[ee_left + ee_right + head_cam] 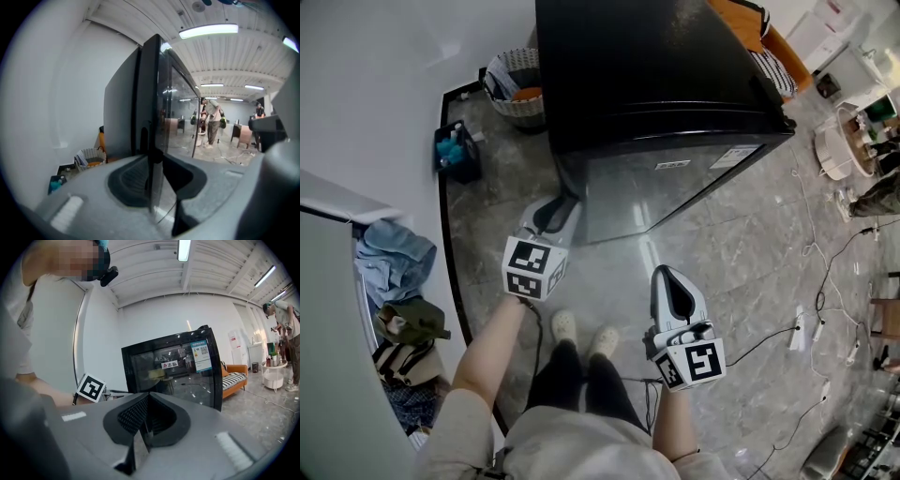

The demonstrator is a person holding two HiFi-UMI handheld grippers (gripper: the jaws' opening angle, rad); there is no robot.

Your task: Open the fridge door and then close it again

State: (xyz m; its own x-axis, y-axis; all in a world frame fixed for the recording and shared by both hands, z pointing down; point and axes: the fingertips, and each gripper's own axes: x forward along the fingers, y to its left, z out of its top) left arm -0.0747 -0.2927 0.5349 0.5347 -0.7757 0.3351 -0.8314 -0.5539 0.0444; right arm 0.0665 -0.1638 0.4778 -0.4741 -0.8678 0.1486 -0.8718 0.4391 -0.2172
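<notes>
– Checking grip: what's the left gripper (pixel 152 176) on?
– Jaws about half closed, pads either side of the fridge door (pixel 180 112) at its left edge. Looks clamped on it. Nothing else in them.
– Door state?
– Looks shut, flush with the fridge (pixel 647 66) body. The fridge stands on the floor near the wall, with a basket (pixel 517 89) behind it.
– Right gripper (pixel 143 420)?
– Jaws together, empty. It hovers in front of the door, well apart from it.
– Step?
– Grasp made, opening not yet begun. My read: next is a pull toward the person, following the door's arc. Hinge presumably on the far side. It's a thin edge, so slip is the risk; keep the pads square.
</notes>
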